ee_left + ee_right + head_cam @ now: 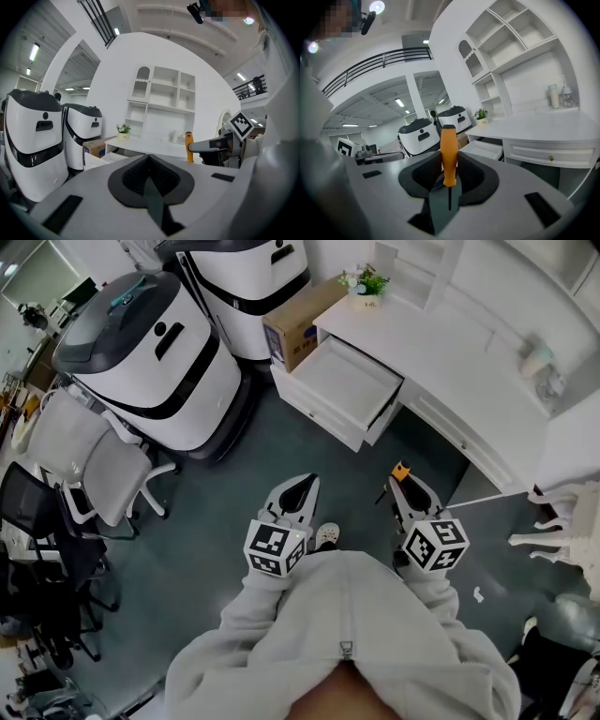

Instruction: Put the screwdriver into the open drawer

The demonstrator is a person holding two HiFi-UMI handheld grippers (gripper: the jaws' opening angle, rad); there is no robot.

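A: Screwdriver (448, 157): where, and how held?
B: Upright between the jaws of the right gripper (447, 183), orange handle up, dark shaft running down between the pads; jaws part-closed and clamped on it, seemingly at the foot of the handle, though the wide lens makes that hard to fix; in the head view only the orange tip shows above the jaws
A: Left gripper (149, 174)?
B: Jaws together, nothing between them; level with the right one, both in front of the person's pale sleeves
A: Open drawer (342, 381)?
B: Pulled out of the white desk (441, 348), interior bare; well apart from both grippers, dark floor between; screwdriver not yet over it
A: Surroundings?
B: Cardboard box (298, 326) just beside the drawer's far end; potted plant (364, 282) on the desk; two white machines (150, 357) to the left, office chair (98, 460) nearer the person
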